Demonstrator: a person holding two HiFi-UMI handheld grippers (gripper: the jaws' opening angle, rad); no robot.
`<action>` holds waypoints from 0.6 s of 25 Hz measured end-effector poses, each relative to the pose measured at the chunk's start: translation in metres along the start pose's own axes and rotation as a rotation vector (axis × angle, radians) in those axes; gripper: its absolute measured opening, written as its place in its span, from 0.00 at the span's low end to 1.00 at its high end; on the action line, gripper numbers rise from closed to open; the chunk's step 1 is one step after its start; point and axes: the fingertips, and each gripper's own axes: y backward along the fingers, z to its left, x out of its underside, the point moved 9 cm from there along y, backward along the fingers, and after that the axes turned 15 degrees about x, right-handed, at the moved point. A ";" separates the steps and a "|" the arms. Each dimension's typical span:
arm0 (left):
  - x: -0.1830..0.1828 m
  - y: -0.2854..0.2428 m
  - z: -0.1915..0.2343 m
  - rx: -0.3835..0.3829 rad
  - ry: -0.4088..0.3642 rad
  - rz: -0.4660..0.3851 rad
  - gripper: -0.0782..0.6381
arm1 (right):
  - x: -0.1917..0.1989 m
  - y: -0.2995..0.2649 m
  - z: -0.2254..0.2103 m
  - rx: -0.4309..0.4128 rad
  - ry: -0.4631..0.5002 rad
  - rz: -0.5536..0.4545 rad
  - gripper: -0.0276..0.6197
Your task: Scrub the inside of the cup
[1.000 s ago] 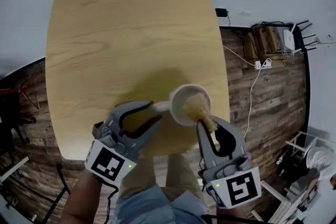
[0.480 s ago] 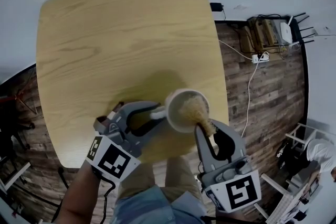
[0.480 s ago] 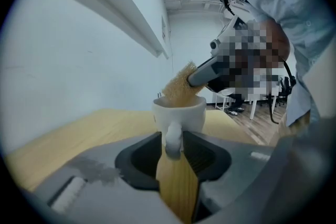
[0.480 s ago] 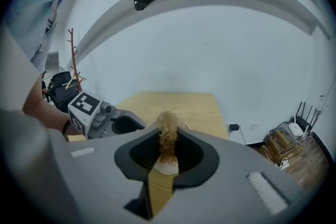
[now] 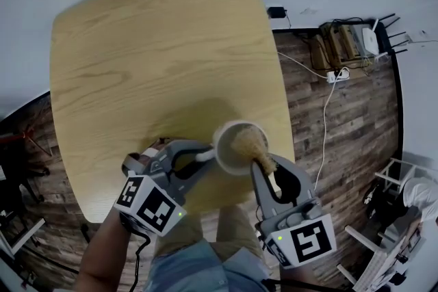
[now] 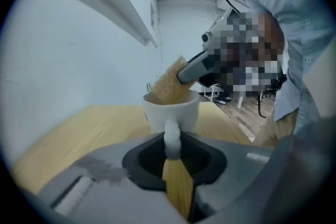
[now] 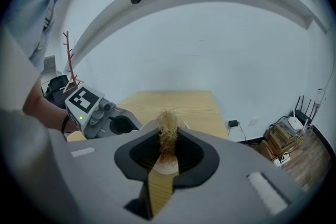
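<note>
At the near right corner of the table, the white cup (image 5: 224, 147) stands upright, close to the edge in front of you. Your left gripper (image 5: 205, 157) has just been closing its jaws, and they now pinch the cup's handle (image 6: 172, 136). Your right gripper (image 7: 168, 139) is clamped on the tail of a fibrous scrubber (image 5: 248, 141) whose bushy end is down inside the cup. The handle is the only hold on the cup, and it is slim and rounded, so a hard sideways scrub could swivel the cup about that pinch or twist it free. Pressing on 1 wall high up could tip the cup, and with the edge this near a slide toward you could carry it off. The scrubber is held only at its end, so a snag on the rim could bend it or pull it from the jaws. The light wood table (image 5: 150, 44) is otherwise bare. Beyond it are dark plank flooring (image 5: 342, 140), a plain white wall (image 7: 210, 44), a power strip (image 5: 340, 83) and a router (image 5: 376, 44).
</note>
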 end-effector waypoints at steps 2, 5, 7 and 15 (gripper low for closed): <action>-0.007 0.000 0.002 0.023 -0.003 0.034 0.22 | 0.003 -0.001 -0.004 0.001 -0.020 0.010 0.14; -0.016 -0.003 0.006 0.044 -0.032 0.126 0.22 | 0.009 -0.003 -0.009 0.003 -0.032 0.017 0.14; -0.026 -0.003 0.007 0.054 -0.026 0.185 0.22 | 0.011 -0.001 -0.012 0.000 -0.024 0.020 0.14; -0.065 -0.014 0.008 0.074 -0.052 0.383 0.22 | 0.015 0.001 -0.038 -0.118 0.080 0.041 0.14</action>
